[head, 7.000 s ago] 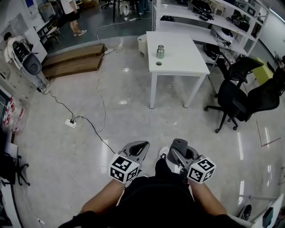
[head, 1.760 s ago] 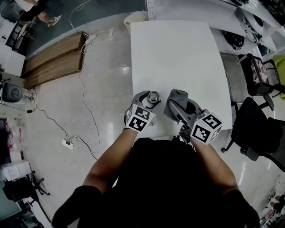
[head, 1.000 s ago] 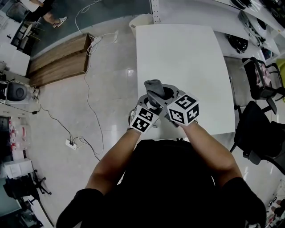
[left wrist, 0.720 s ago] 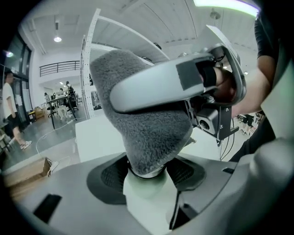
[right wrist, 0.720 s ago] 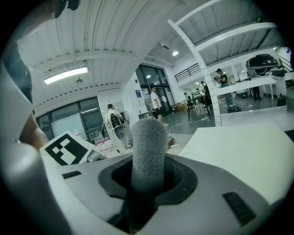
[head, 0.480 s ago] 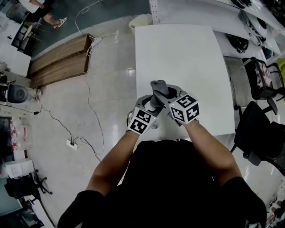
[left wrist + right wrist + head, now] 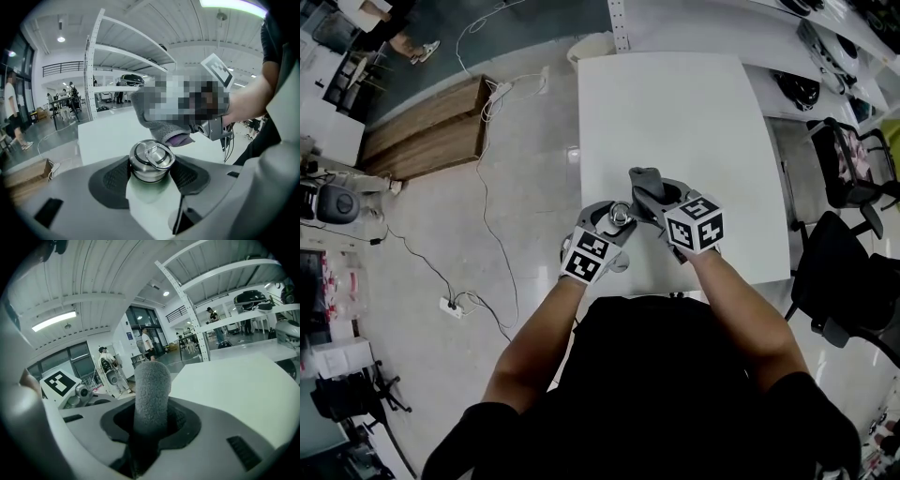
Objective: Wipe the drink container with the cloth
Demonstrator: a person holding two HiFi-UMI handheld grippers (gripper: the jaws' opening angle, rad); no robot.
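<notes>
Head view shows the left tongs [image 7: 614, 220] clamped on the drink container [image 7: 151, 161] at the desk's [image 7: 675, 103] near edge, the right tongs [image 7: 652, 192] pinching the grey cloth [image 7: 151, 394] just beside its lid, so most of the wiping seems left.

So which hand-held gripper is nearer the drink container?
Left. The left hand-held gripper is shut on the drink container; the right hand-held gripper holds the cloth close beside it.

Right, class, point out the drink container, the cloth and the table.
drink container [image 7: 151, 159], left gripper view, its metal lid.
cloth [image 7: 151, 394], right gripper view, its rolled middle.
table [image 7: 675, 122], head view, bare top.
</notes>
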